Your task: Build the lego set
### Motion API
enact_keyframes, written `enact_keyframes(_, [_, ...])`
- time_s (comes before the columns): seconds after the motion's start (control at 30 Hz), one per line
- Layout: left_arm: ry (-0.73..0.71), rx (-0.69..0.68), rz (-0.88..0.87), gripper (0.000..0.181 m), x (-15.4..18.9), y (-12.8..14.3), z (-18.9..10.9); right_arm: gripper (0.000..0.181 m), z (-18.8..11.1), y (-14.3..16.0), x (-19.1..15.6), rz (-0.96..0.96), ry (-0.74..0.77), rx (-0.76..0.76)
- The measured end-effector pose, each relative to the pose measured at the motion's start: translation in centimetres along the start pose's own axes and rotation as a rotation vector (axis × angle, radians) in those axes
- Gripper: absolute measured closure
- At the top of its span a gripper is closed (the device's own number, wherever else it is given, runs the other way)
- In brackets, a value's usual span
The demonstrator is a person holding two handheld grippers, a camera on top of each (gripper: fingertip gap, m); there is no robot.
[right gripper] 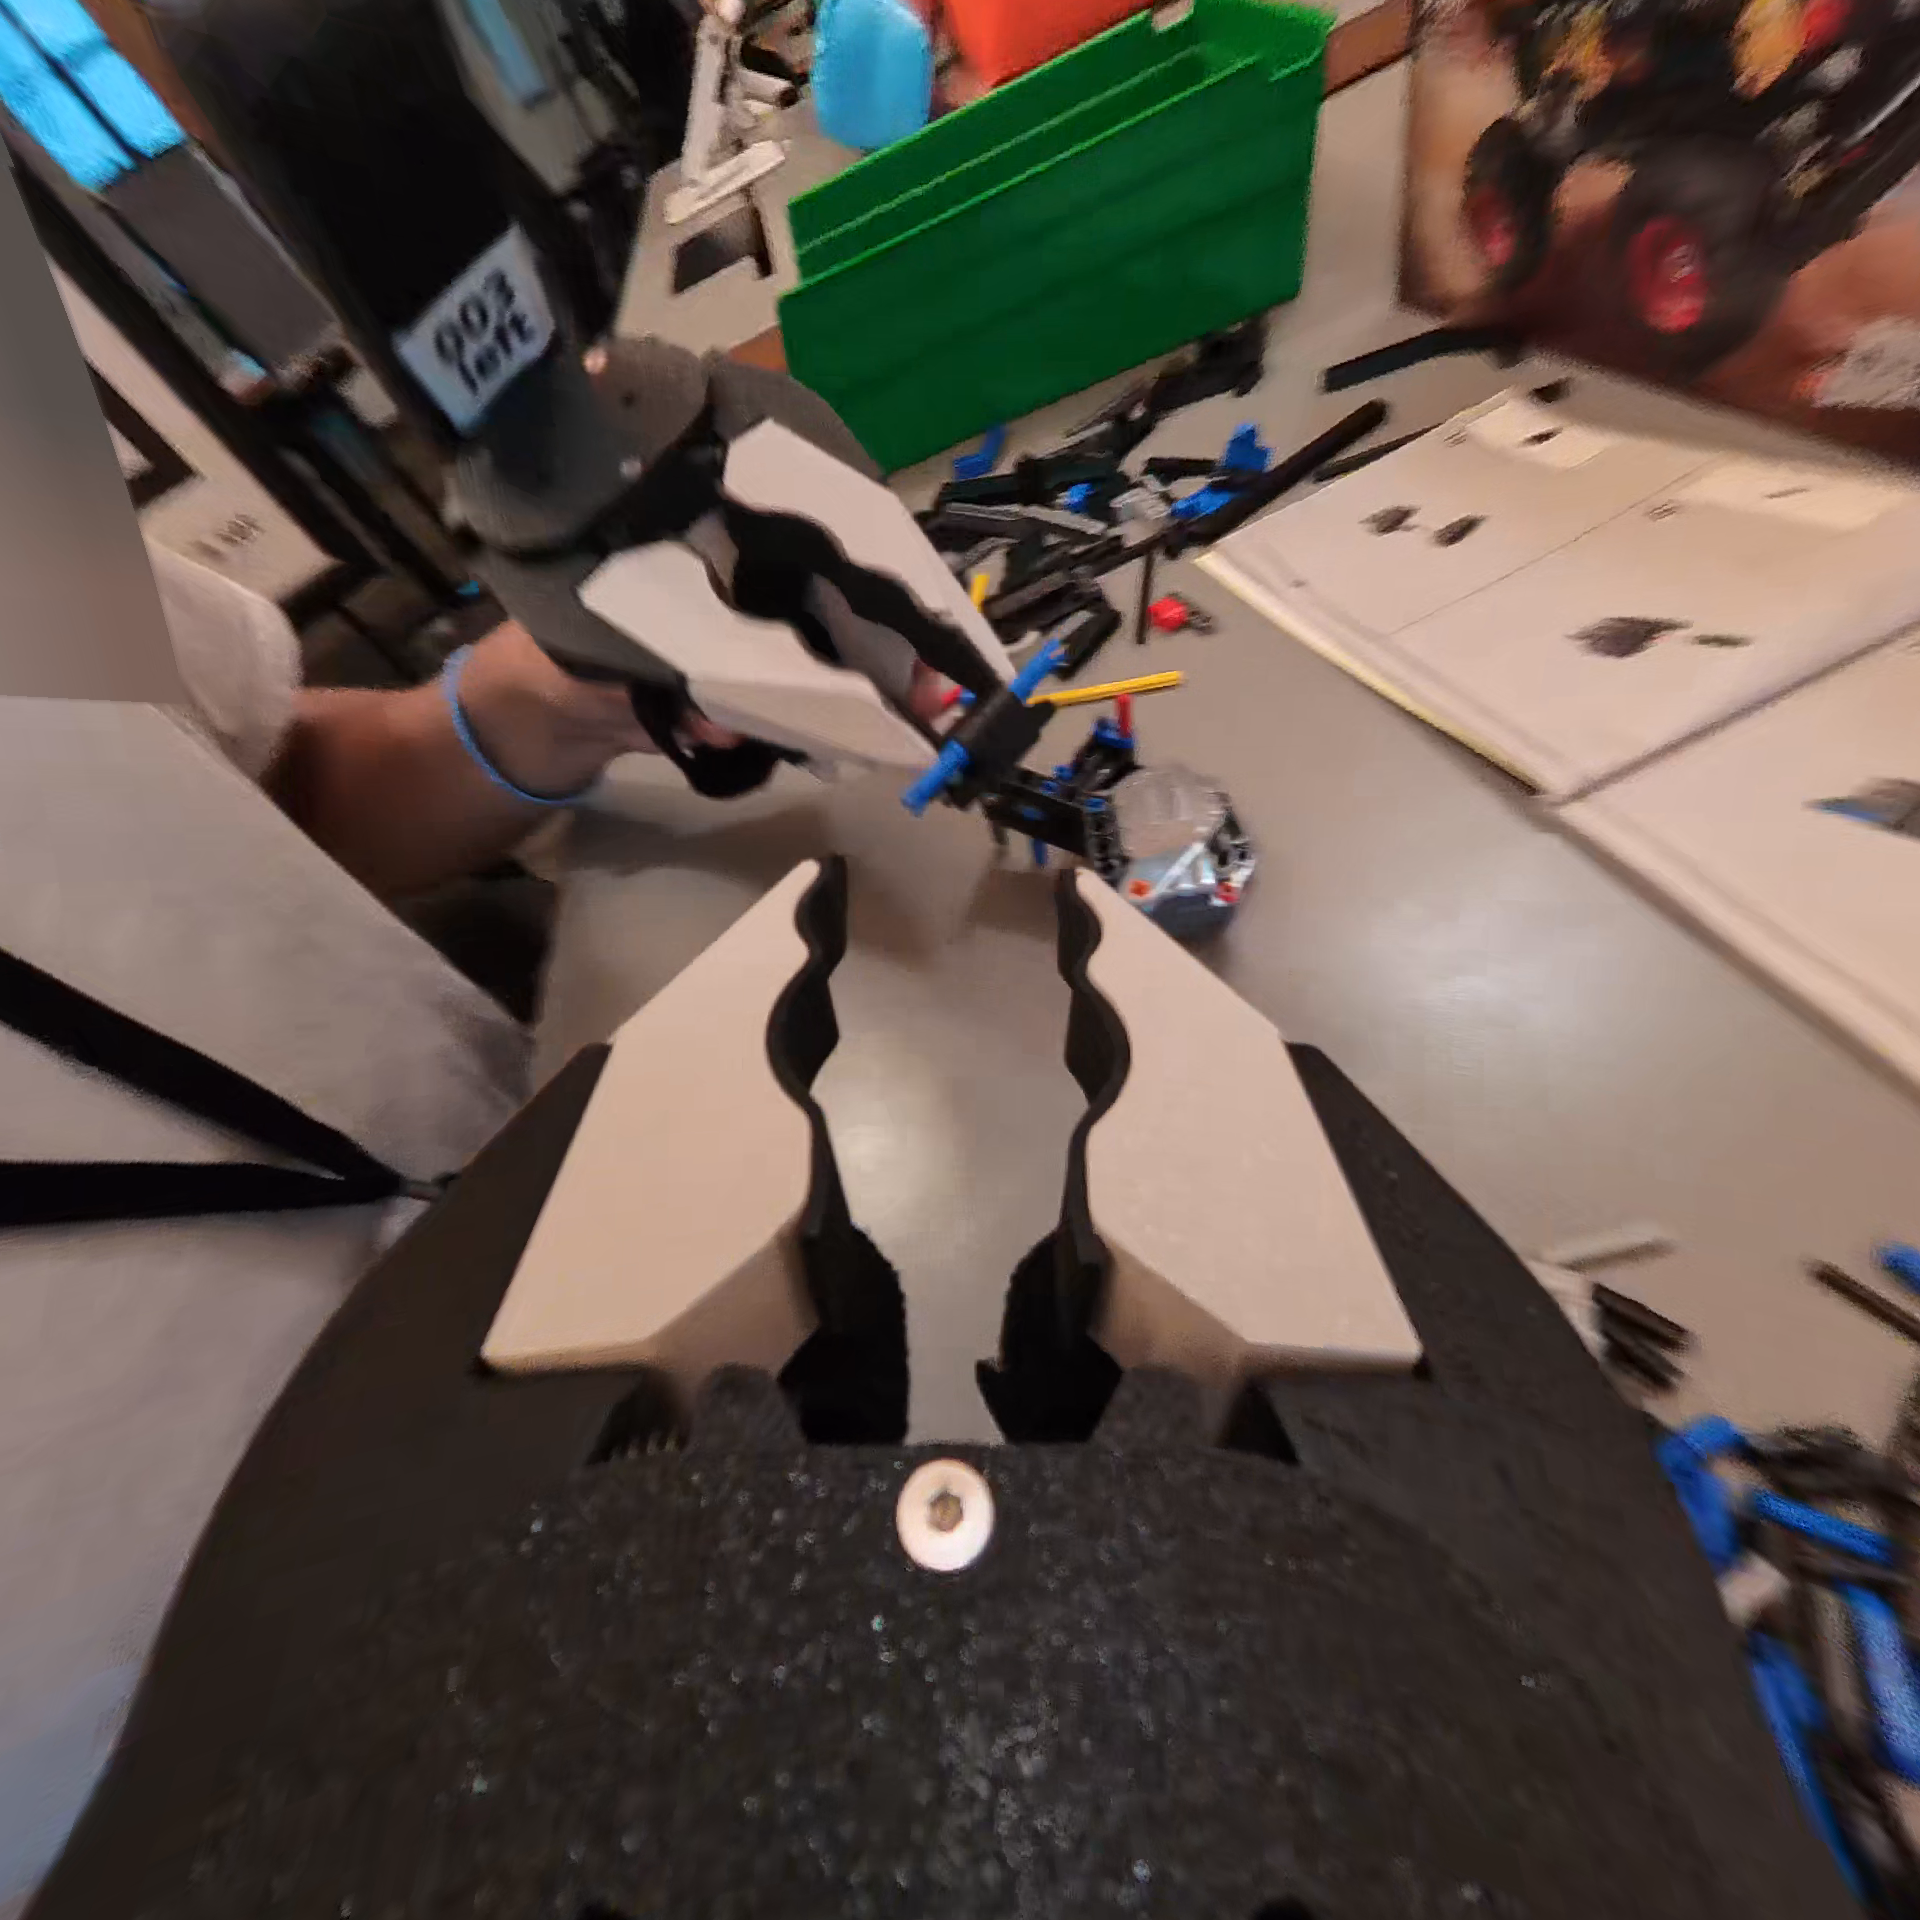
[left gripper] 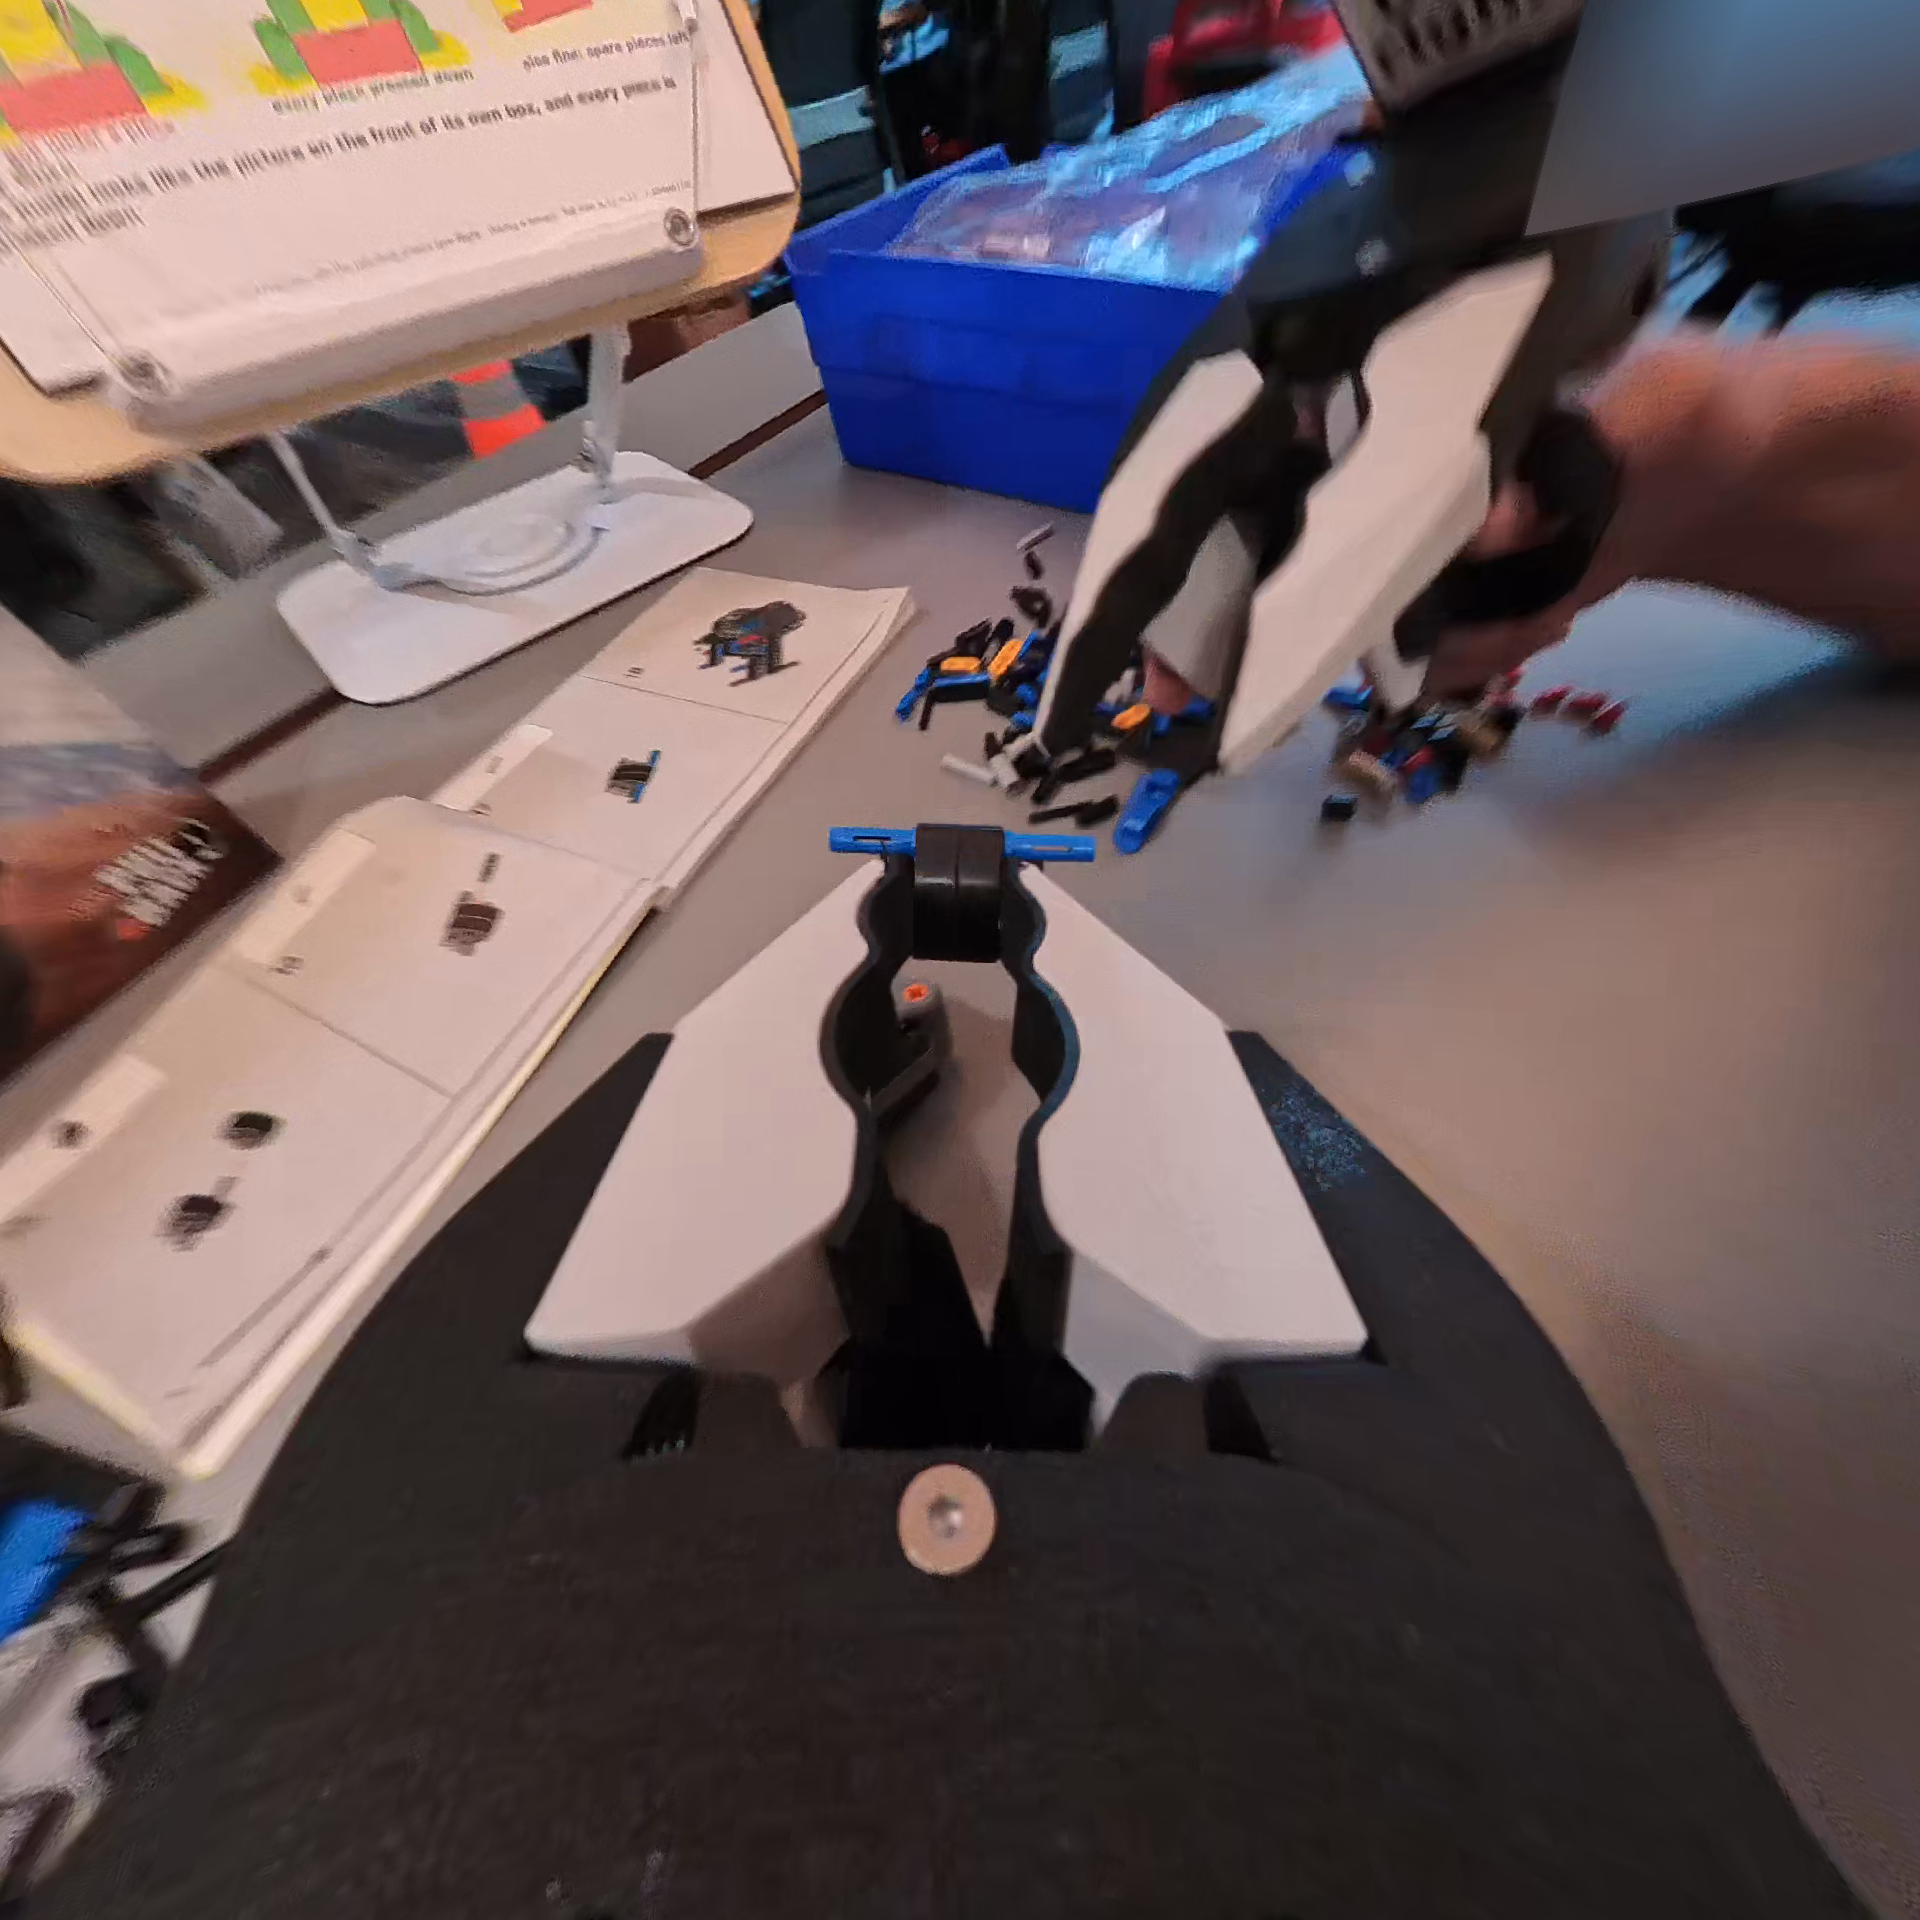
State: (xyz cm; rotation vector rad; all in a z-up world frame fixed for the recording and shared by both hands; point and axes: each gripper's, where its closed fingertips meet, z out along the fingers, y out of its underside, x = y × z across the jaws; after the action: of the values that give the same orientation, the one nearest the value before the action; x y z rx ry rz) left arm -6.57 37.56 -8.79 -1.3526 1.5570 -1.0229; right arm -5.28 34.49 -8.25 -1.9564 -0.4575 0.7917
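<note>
My left gripper point(left gripper: 958, 894) is shut on a small black piece with a blue axle through it point(left gripper: 961, 844), held above the grey table. It also shows in the right wrist view point(right gripper: 987, 727), with the black and blue piece point(right gripper: 992, 732) at its tips. My right gripper point(right gripper: 951, 883) is open and empty above the table. In the left wrist view it point(left gripper: 1132, 748) points down into a pile of loose black, blue and orange pieces point(left gripper: 1039, 707). A partly built black and blue assembly point(right gripper: 1081, 805) lies by a grey round part point(right gripper: 1190, 842).
An open instruction booklet point(left gripper: 436, 935) lies at left. A sheet on a white stand point(left gripper: 499, 561) is behind it. A blue bin point(left gripper: 997, 343) stands at the back. A green bin point(right gripper: 1049, 239) and the set's box point(right gripper: 1662, 187) show in the right wrist view, with more loose pieces point(right gripper: 1091, 520). There is about 4 cm between the tips of the two grippers.
</note>
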Motion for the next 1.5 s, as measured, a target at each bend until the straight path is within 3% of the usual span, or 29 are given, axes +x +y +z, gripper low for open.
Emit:
enact_keyframes(0.17, [-0.135, -0.054, 0.311, 0.167, 1.0, 0.1, -0.5, 0.139, 1.7, -0.8, -0.6, 0.187, -0.164, -0.067])
enact_keyframes(0.33, [-0.204, -0.107, 0.471, 0.167, 1.8, 0.1, -0.3, 0.144, 3.3, 0.1, -2.4, 0.337, -0.352, -0.093])
enact_keyframes(0.43, [-0.210, -0.089, 0.485, 0.167, 2.3, -0.5, -0.3, 0.166, 2.9, -0.2, -1.8, 0.386, -0.367, -0.022])
enact_keyframes(0.63, [-0.142, -0.029, 0.492, 0.166, 3.7, -1.4, -0.5, 0.167, 1.9, -0.3, -3.1, 0.458, -0.505, 0.010])
enact_keyframes(0.77, [-0.112, 0.063, 0.423, 0.148, 3.6, -2.4, -1.5, 0.167, 1.5, -0.9, -4.4, 0.530, -0.611, 0.037])
enact_keyframes(0.93, [-0.100, 0.099, 0.356, 0.139, 2.9, -2.3, -1.8, 0.167, 2.0, -1.1, -4.4, 0.604, -0.635, 0.074])
enact_keyframes(1.03, [-0.156, 0.094, 0.436, 0.151, 3.1, -2.2, -1.5, 0.167, 2.0, -1.2, -3.9, 0.632, -0.634, 0.101])
enact_keyframes(1.13, [-0.293, 0.049, 0.551, 0.143, 2.0, -2.0, -1.2, 0.167, 2.4, -1.0, -2.7, 0.619, -0.547, 0.122])
enact_keyframes(1.33, [-0.296, 0.022, 0.545, 0.146, 1.8, -1.7, -1.0, 0.167, 2.6, -0.9, -2.3, 0.650, -0.536, 0.140])
enact_keyframes(1.5, [-0.330, 0.009, 0.580, 0.165, 2.0, -1.5, -0.3, 0.167, 2.4, -1.3, -1.6, 0.560, -0.445, 0.180])
